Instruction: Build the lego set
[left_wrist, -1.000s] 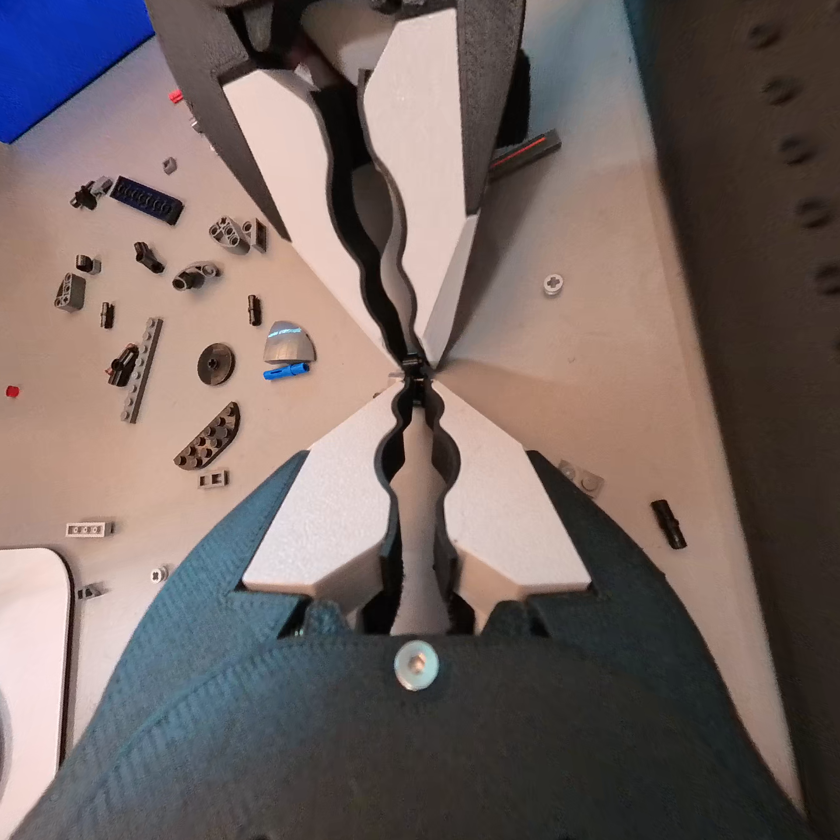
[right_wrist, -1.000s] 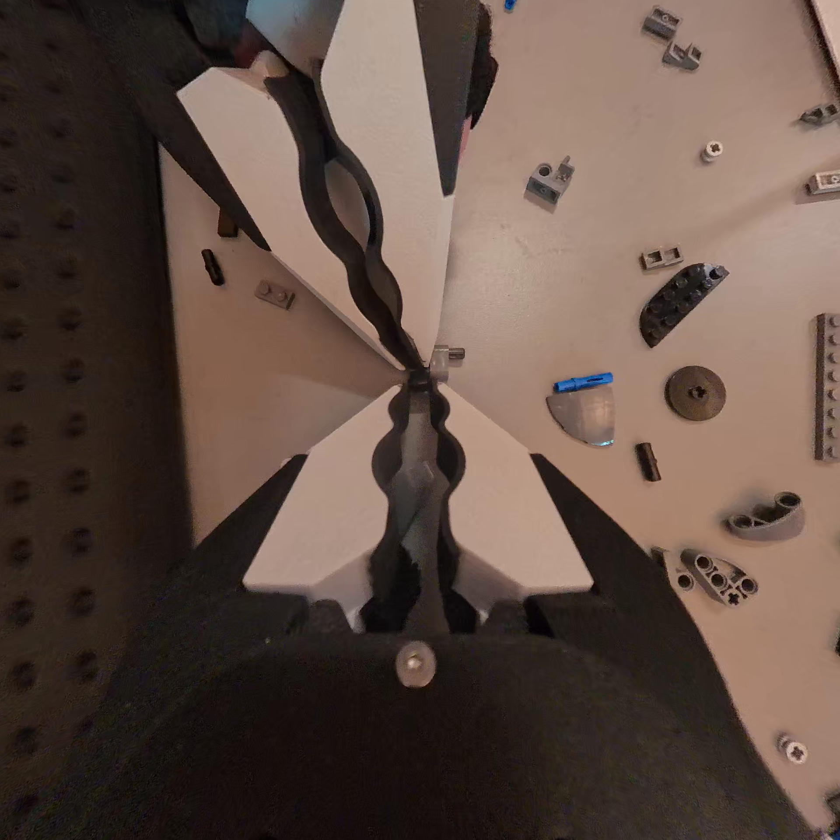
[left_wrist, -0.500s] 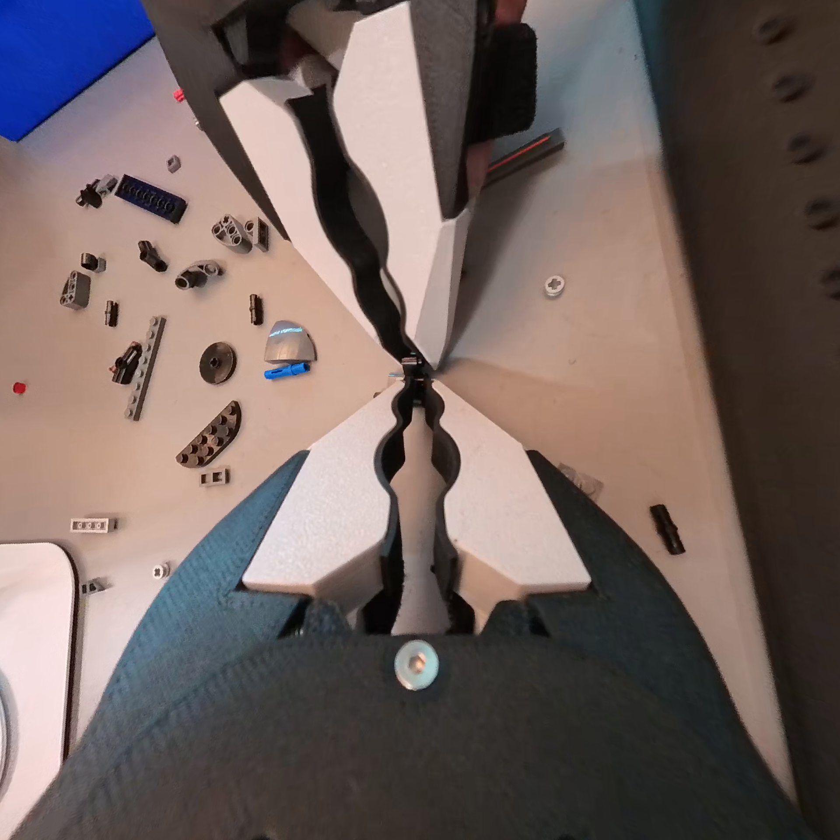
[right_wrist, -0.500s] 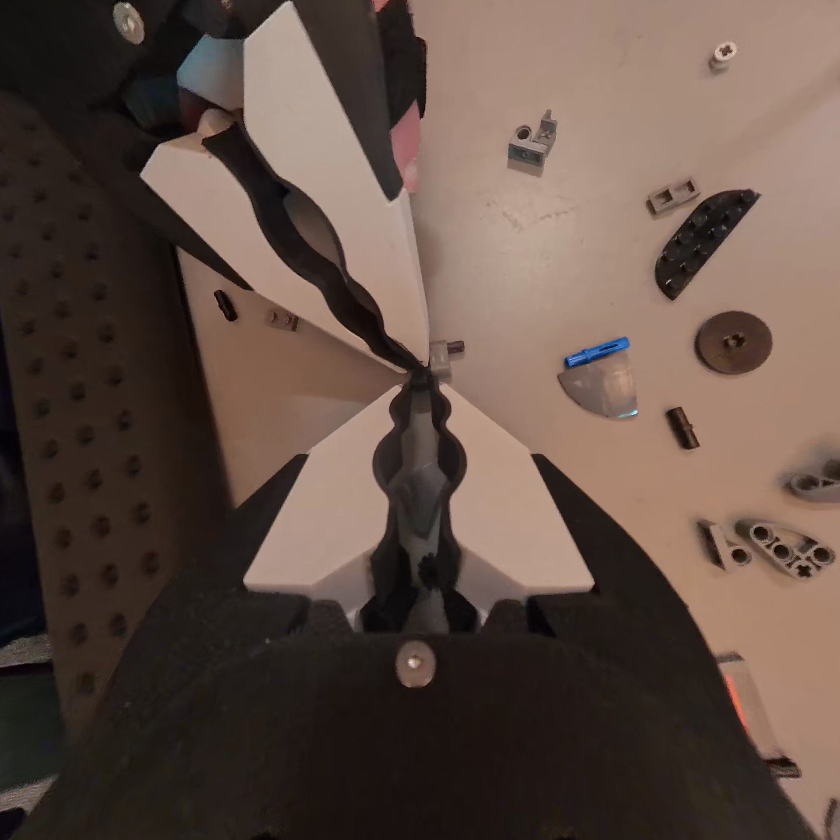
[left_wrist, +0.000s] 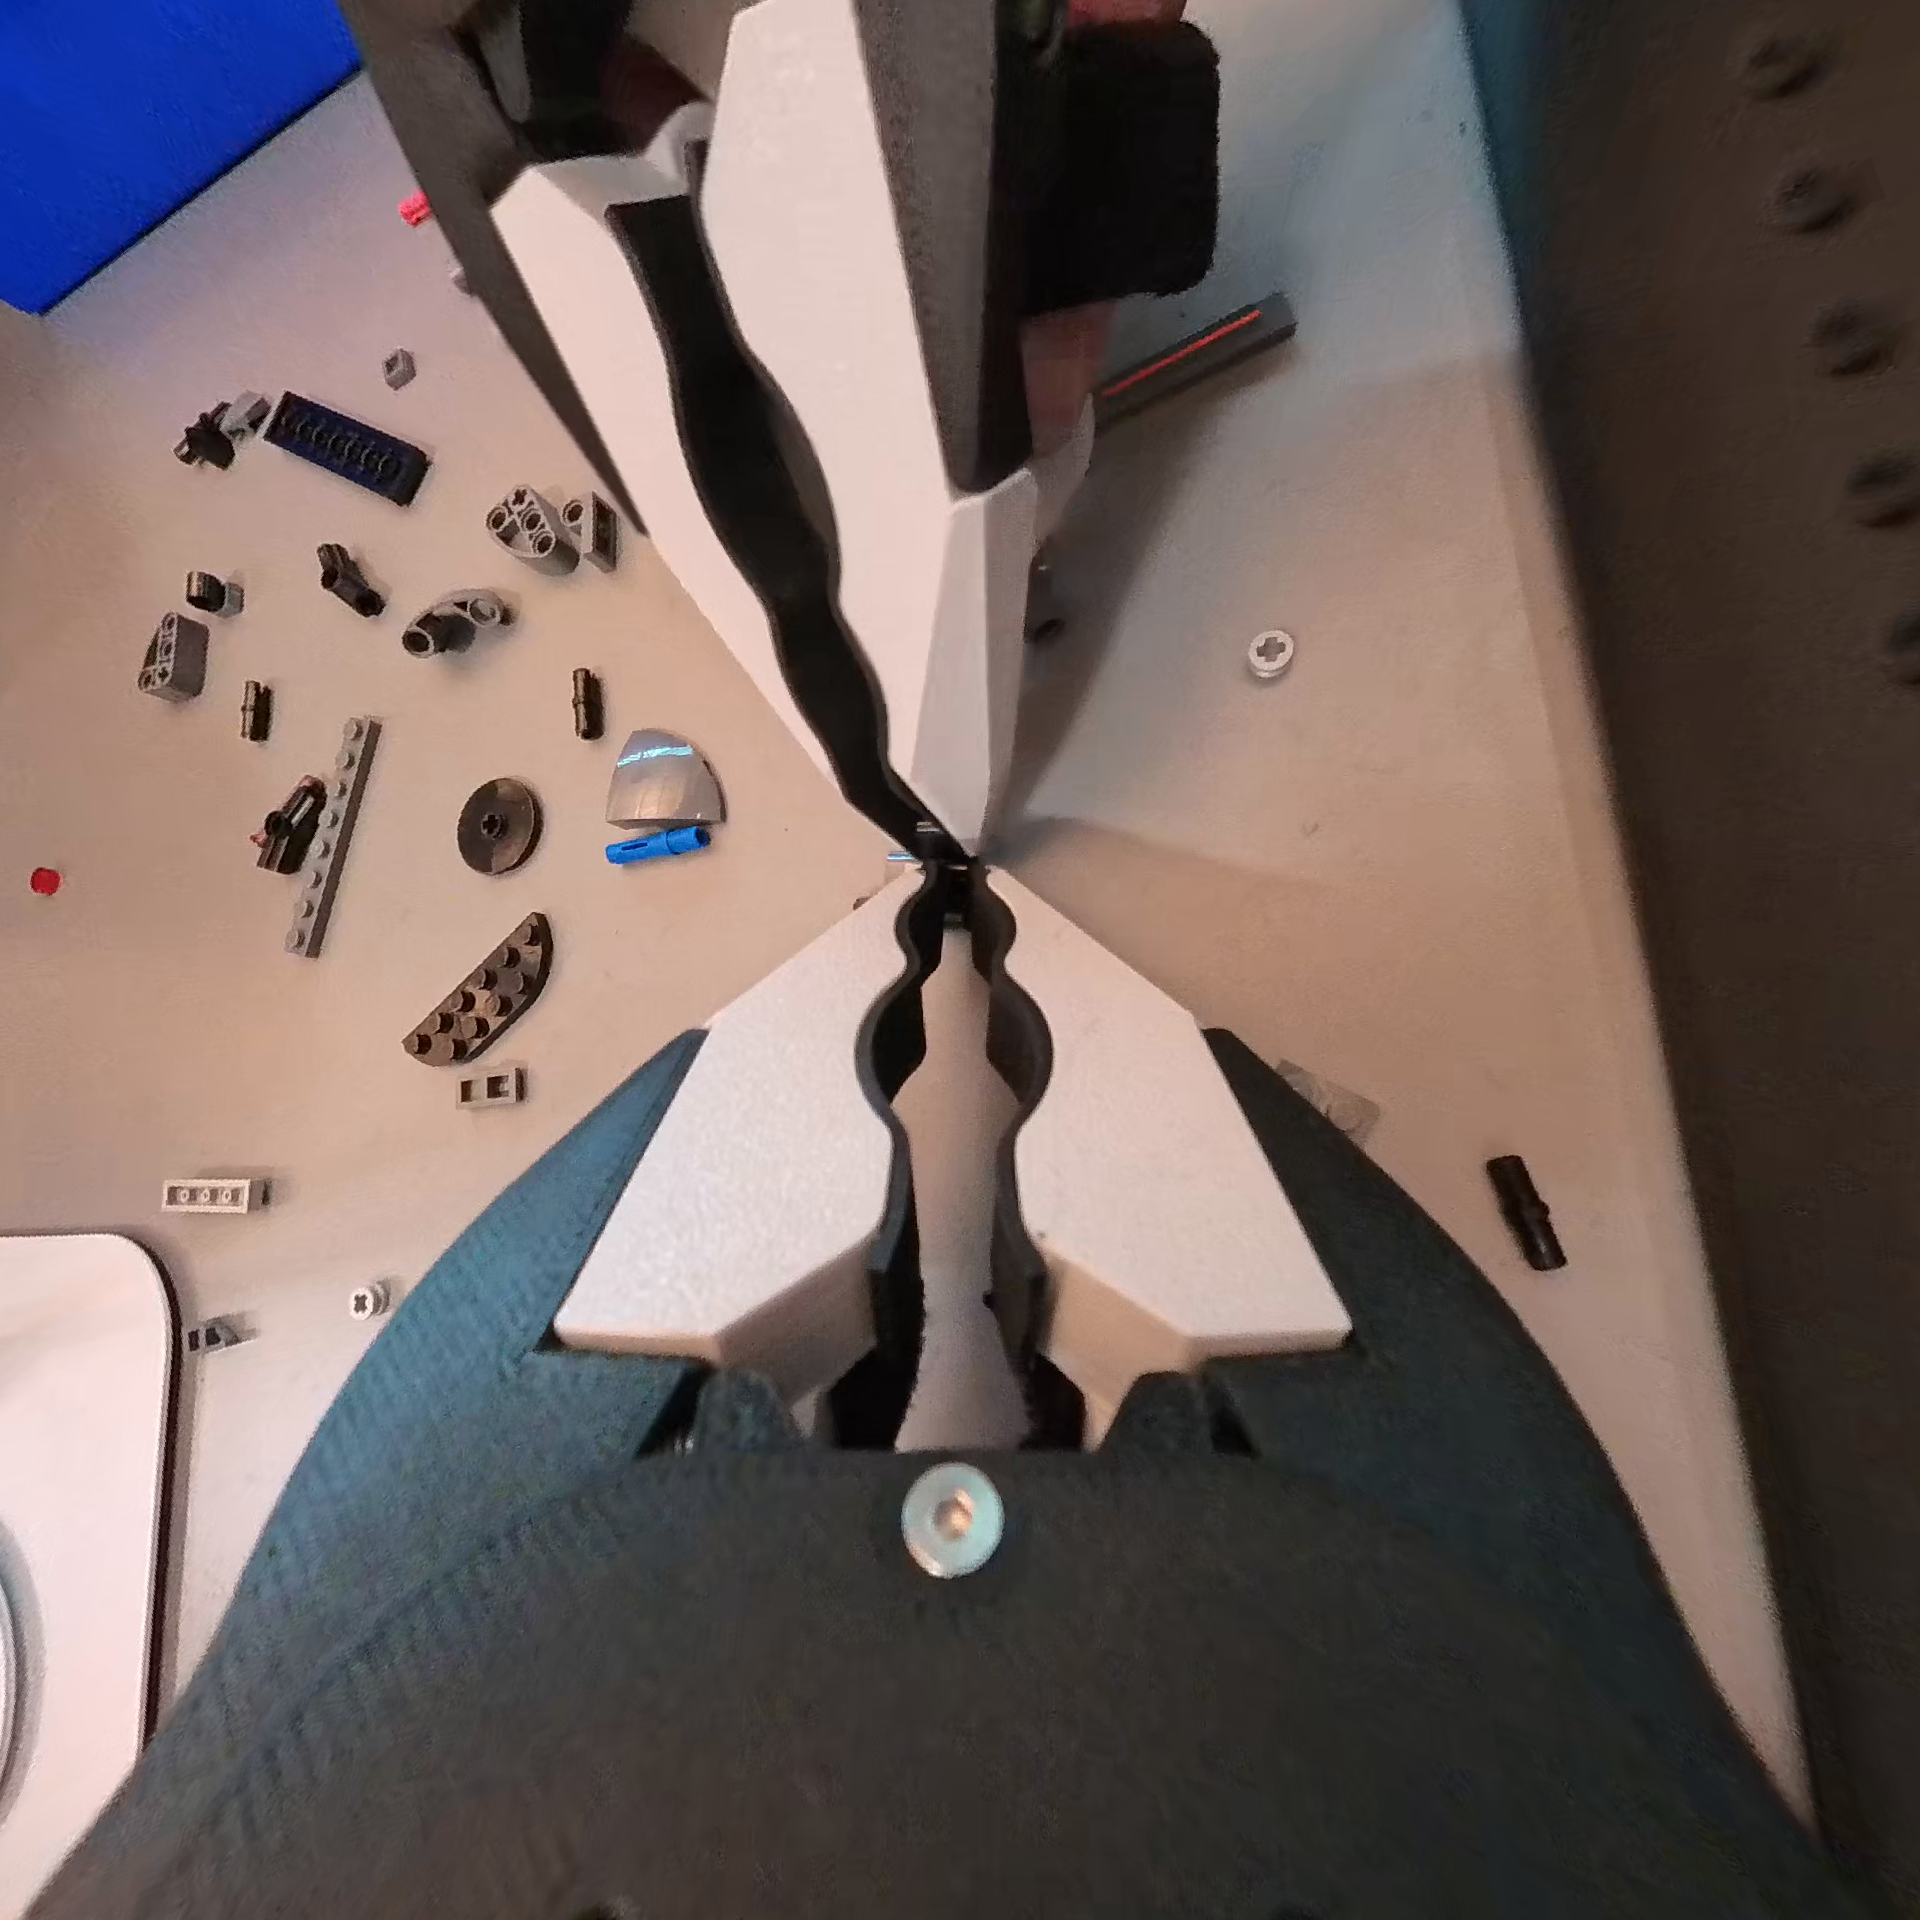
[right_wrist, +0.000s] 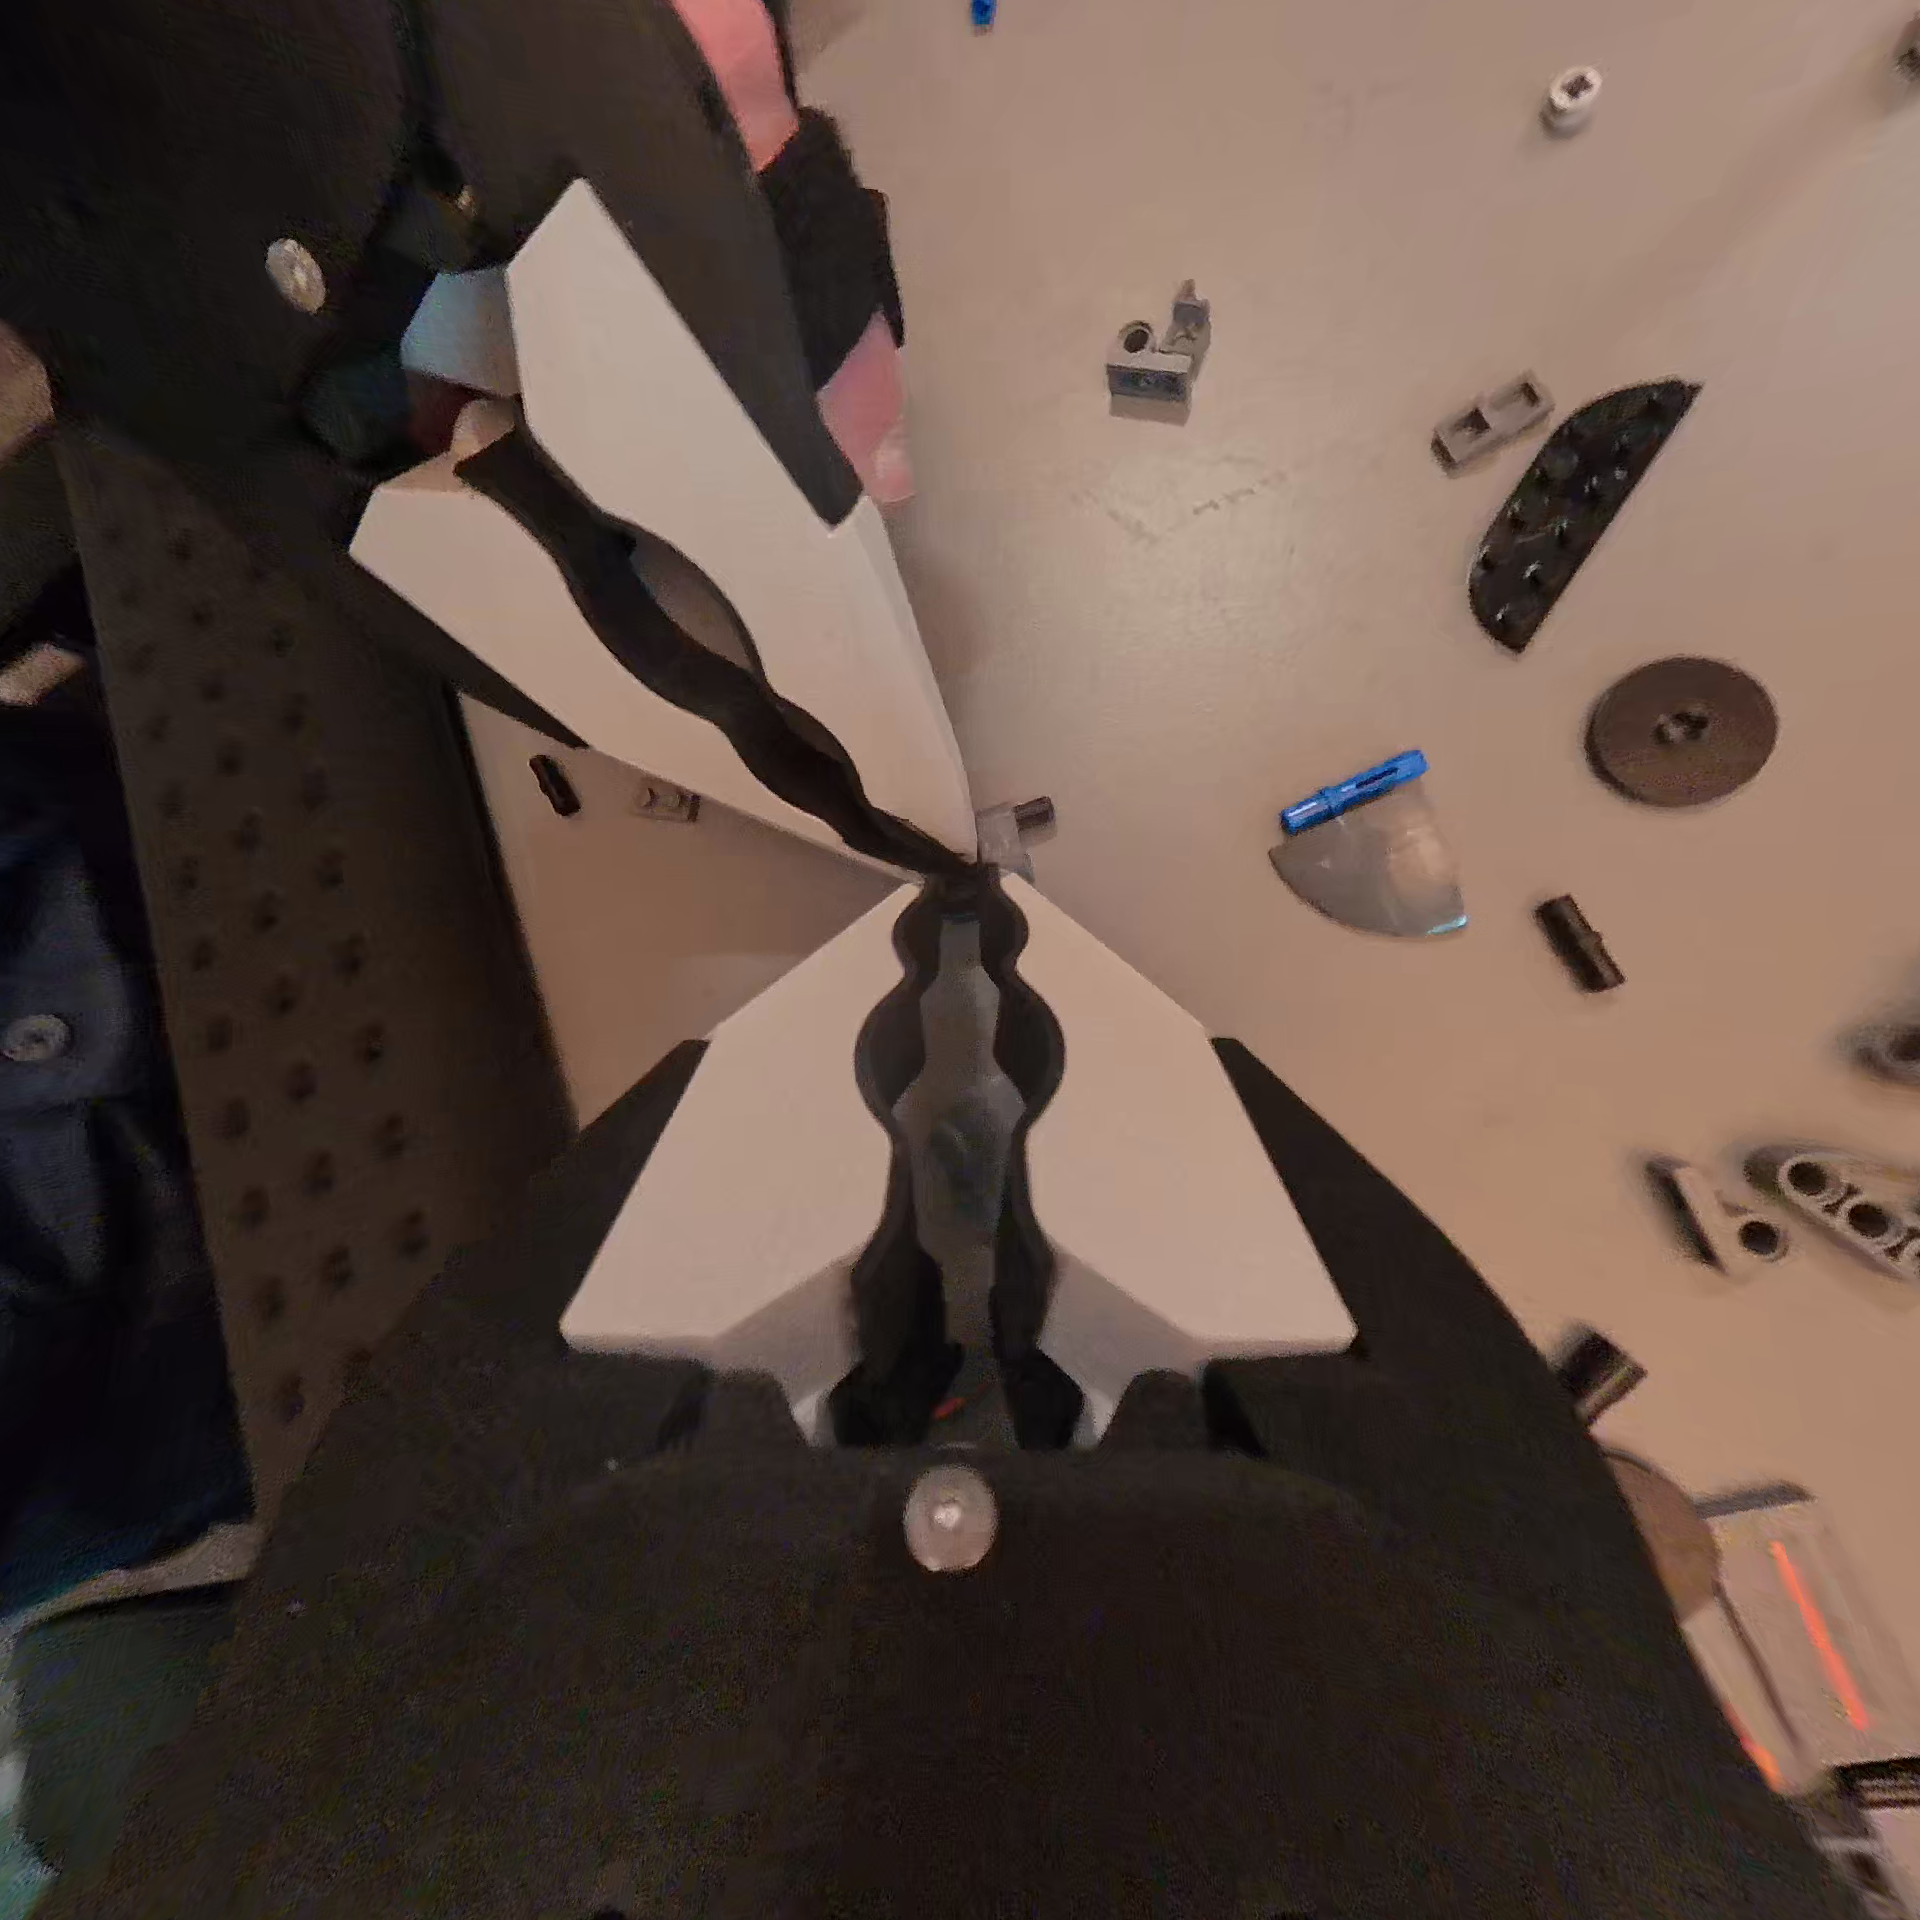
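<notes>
While both grippers meet tip to tip at frame centre, loose lego pieces lie on the pale table (left_wrist: 1299, 935). Left wrist view, left to right: red stud (left_wrist: 45, 881) at far left, long grey plate (left_wrist: 332, 834), dark disc (left_wrist: 499, 826), black half-round plate (left_wrist: 483, 995) lower left, blue pin (left_wrist: 657, 847) under a grey dome piece (left_wrist: 665, 781). Centre: left gripper (left_wrist: 951, 902), fingers pressed on a small black pin piece (left_wrist: 943, 868); right gripper (left_wrist: 935, 831) comes down from the top, its fingers also nipped shut on something tiny there, exact piece too small to tell. Right of centre: round grey stud (left_wrist: 1271, 656), black pin (left_wrist: 1525, 1210) lower right. Right wrist view: small grey piece with a black pin (right_wrist: 1013, 826) sticks out at the joined tips, centre frame.
</notes>
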